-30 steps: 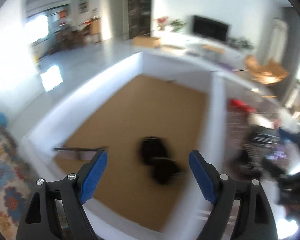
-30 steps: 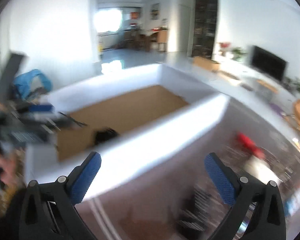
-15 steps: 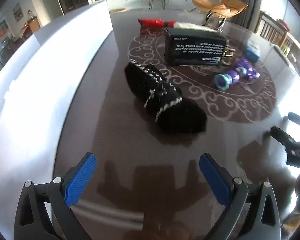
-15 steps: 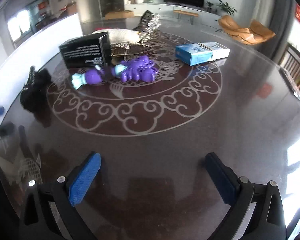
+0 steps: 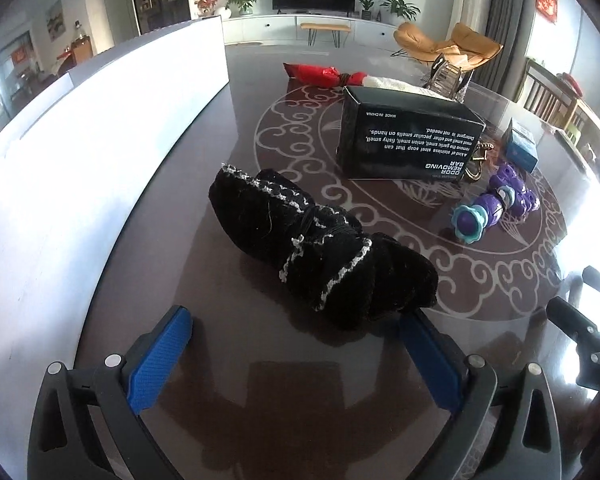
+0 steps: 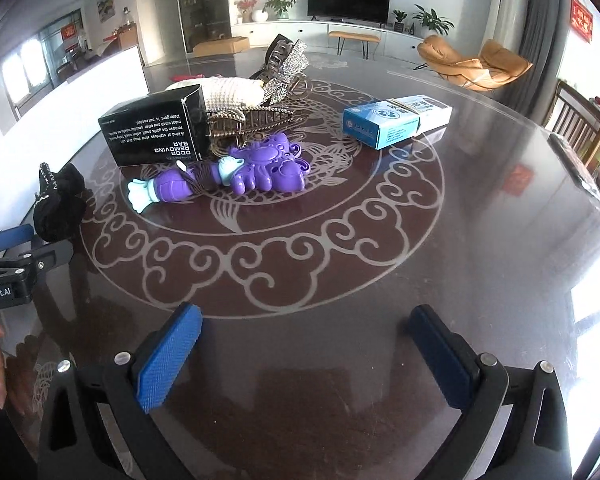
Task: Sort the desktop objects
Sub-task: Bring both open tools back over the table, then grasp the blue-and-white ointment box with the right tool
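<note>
A black knitted bundle with silver trim [image 5: 320,252] lies on the dark glass table [image 5: 227,360], just ahead of my open left gripper [image 5: 295,332]; its near end reaches between the blue pads. It also shows in the right wrist view [image 6: 57,204]. Behind it stand a black soap box [image 5: 408,140], a purple toy [image 5: 496,204] and a red pouch [image 5: 320,74]. My right gripper [image 6: 304,330] is open and empty over bare table, well short of the purple toy [image 6: 251,172], black box [image 6: 155,132], hair claws [image 6: 259,116] and blue box [image 6: 396,120].
A tall white bin wall [image 5: 79,168] runs along the table's left side. A white knitted item [image 6: 227,92] lies behind the black box. Chairs [image 6: 580,124] stand at the table's right edge. The left gripper shows at the left of the right wrist view [image 6: 15,256].
Both grippers swung from the white cardboard-floored bin to the table. In the last half second the left gripper closed in on the black bundle; the right gripper barely moved.
</note>
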Action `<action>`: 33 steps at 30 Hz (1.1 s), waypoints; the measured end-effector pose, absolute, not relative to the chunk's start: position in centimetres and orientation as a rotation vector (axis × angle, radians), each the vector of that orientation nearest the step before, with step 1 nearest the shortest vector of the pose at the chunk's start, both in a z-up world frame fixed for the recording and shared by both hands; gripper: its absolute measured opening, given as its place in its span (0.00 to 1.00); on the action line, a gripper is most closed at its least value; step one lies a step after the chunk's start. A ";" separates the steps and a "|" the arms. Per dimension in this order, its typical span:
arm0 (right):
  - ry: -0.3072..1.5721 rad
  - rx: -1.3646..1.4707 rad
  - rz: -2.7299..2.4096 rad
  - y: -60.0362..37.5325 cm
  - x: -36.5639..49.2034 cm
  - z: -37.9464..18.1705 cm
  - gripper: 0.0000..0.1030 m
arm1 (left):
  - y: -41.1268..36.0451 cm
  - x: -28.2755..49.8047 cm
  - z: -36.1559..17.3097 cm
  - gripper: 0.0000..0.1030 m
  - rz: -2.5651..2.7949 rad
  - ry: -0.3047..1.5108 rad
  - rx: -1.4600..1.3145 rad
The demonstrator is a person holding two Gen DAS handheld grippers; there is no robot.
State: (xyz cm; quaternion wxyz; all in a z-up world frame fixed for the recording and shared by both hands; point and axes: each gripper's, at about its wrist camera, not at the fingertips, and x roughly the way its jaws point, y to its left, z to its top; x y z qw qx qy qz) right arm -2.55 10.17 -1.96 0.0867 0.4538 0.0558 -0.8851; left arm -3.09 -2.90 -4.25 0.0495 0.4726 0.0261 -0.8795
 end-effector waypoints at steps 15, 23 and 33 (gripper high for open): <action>0.167 1.353 -2.637 10.2 -2.5 -1.9 1.00 | -2.7 -3.9 -4.5 1.00 -2.682 0.084 1.430; 0.167 1.353 -2.636 10.2 -2.5 -1.9 1.00 | -2.7 -3.8 -4.5 1.00 -2.683 0.083 1.429; -0.252 1.356 -2.738 17.2 -10.6 1.6 1.00 | -2.7 -3.9 -4.5 1.00 -2.681 0.084 1.427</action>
